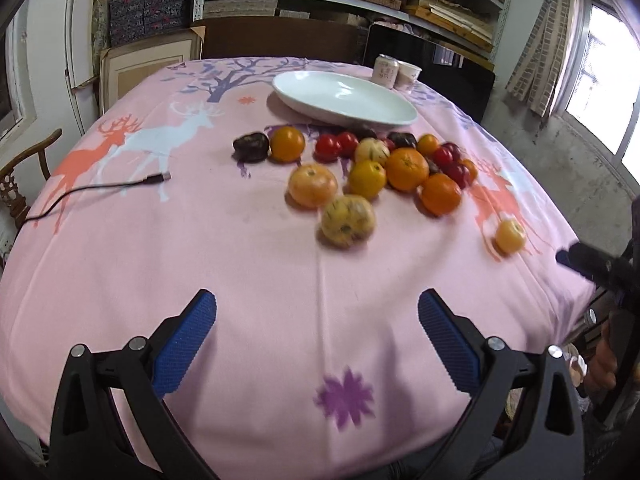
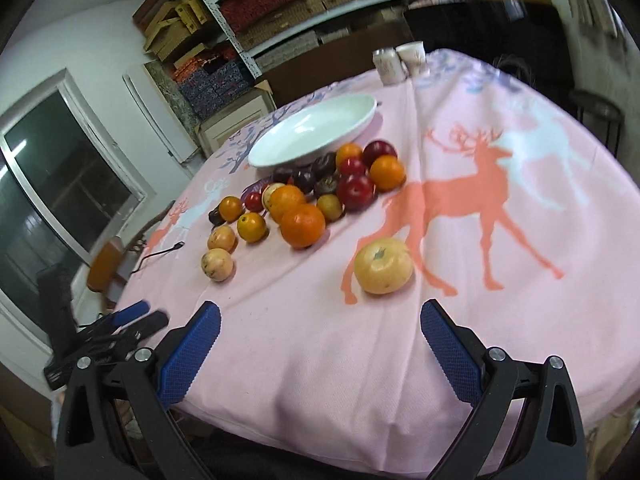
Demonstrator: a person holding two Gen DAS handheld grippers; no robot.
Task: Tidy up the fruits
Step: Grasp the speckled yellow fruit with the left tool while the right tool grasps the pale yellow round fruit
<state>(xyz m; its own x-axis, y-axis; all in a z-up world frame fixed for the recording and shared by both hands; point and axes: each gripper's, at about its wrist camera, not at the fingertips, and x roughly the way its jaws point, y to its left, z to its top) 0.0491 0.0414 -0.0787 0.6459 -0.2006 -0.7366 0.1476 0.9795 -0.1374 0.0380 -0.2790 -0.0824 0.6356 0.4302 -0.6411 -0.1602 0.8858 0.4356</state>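
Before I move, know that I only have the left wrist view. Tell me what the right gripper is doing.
Observer: The right gripper is open and empty, low over the pink tablecloth near the table's front edge.
Operator: Say what lies ahead of it.
Observer: The lone yellow fruit sits just ahead of the fingers, slightly right of centre, on the orange deer print.
Operator: Describe how it sits.
Observer: Its stem end faces up, and it stands clear of the fruit pile.
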